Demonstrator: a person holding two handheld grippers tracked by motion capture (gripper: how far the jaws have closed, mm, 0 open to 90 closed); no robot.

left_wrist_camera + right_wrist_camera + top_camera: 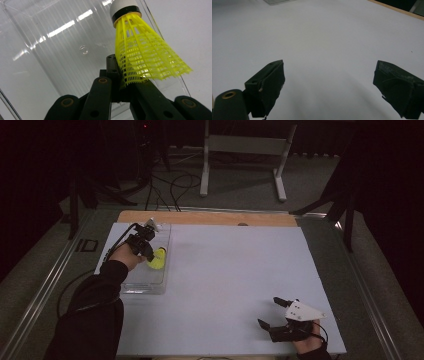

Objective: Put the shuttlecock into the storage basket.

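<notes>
A: What does the left gripper [148,251] do at this moment?

B: Its jaws are closed tightly on the net skirt of a yellow shuttlecock [142,52]. In the left gripper view the two black jaws meet at the lower edge of the skirt, and the white cork head with its black band points away from the camera, up and a little to the left.

A: And where is the shuttlecock on the table?

B: In the high view it [158,259] is above a clear plastic tray [145,287] that lies at the left side of the white table [235,270]. The gripper reaches over the tray from its left edge. If the cork touches the tray floor, I cannot tell; the transparent bottom with light reflections is close behind it.

A: What about the other hand?

B: The right gripper [274,312] is near the front right corner of the table, well apart from the tray. Its jaws stand wide apart, with nothing between them, just the white surface [324,50] under them.
</notes>
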